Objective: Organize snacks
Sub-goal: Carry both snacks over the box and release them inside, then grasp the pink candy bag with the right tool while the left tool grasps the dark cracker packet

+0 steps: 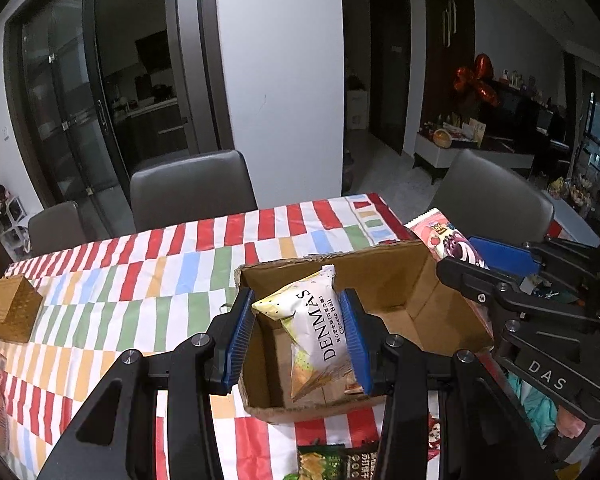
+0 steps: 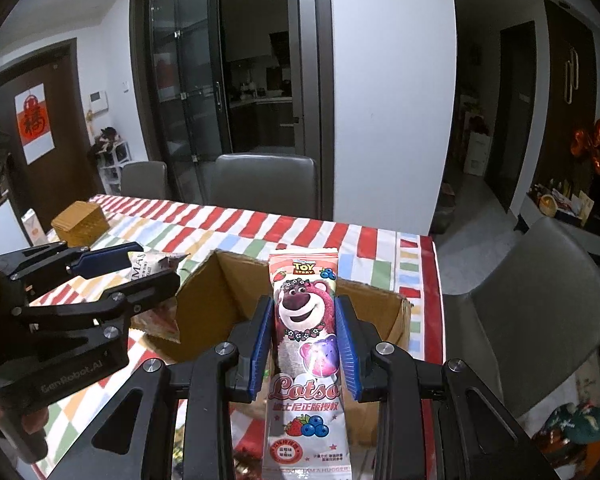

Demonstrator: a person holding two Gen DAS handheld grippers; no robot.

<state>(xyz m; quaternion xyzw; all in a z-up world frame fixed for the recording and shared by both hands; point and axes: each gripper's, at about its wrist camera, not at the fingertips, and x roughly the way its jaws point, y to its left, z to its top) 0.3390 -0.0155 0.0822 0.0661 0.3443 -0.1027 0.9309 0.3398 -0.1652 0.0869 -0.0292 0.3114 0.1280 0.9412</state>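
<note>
My left gripper (image 1: 298, 334) is shut on a white Denmas cheese ball packet (image 1: 318, 332) and holds it over the open cardboard box (image 1: 416, 280) on the striped tablecloth. My right gripper (image 2: 304, 340) is shut on a tall pink Lotso Toy Story packet (image 2: 305, 344) and holds it upright above the same box (image 2: 220, 292), at its near right side. In the left wrist view the right gripper (image 1: 500, 276) shows at the right with the Lotso packet (image 1: 444, 240). In the right wrist view the left gripper (image 2: 140, 268) shows at the left with the Denmas packet (image 2: 148, 266).
A woven brown box (image 1: 12, 314) stands at the table's left, and also shows in the right wrist view (image 2: 80, 222). A green snack packet (image 1: 324, 462) lies at the near edge. Grey chairs (image 1: 192, 190) stand behind the table; one (image 2: 540, 312) is at the right.
</note>
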